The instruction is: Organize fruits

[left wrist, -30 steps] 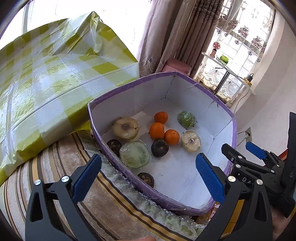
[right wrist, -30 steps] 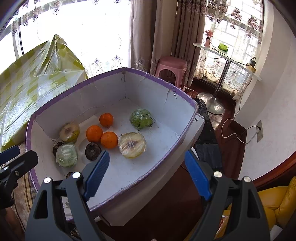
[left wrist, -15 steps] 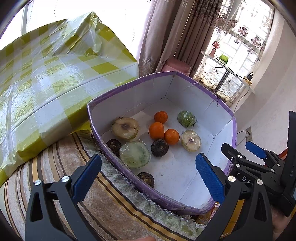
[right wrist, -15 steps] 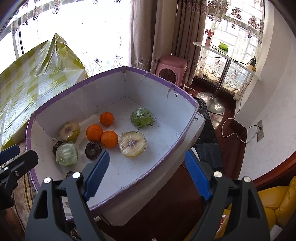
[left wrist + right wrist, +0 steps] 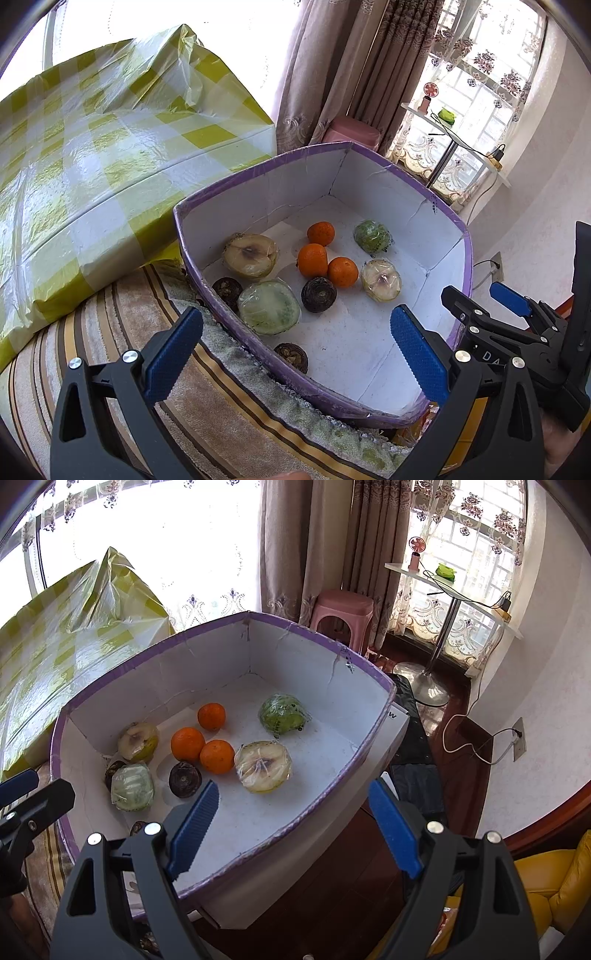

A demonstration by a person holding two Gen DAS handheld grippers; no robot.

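Note:
A white box with a purple rim [image 5: 229,177] [image 5: 155,653] holds the fruit. Inside lie three oranges [image 5: 312,260] [image 5: 187,744], a wrapped green fruit [image 5: 371,236] [image 5: 282,714], wrapped cut fruit halves [image 5: 381,279] [image 5: 263,766] [image 5: 251,256], a wrapped pale green half [image 5: 269,307] [image 5: 132,787] and dark round fruits [image 5: 318,294] [image 5: 185,779]. My left gripper [image 5: 295,347] is open and empty over the box's near edge. My right gripper [image 5: 295,823] is open and empty over the box's right rim, and also shows in the left wrist view [image 5: 491,306].
A bundle wrapped in yellow checked plastic [image 5: 92,162] lies left of the box. A striped cloth [image 5: 207,398] lies under the box. A pink stool [image 5: 341,614], a small white table [image 5: 454,594] and curtains stand behind. A yellow seat [image 5: 554,878] is at lower right.

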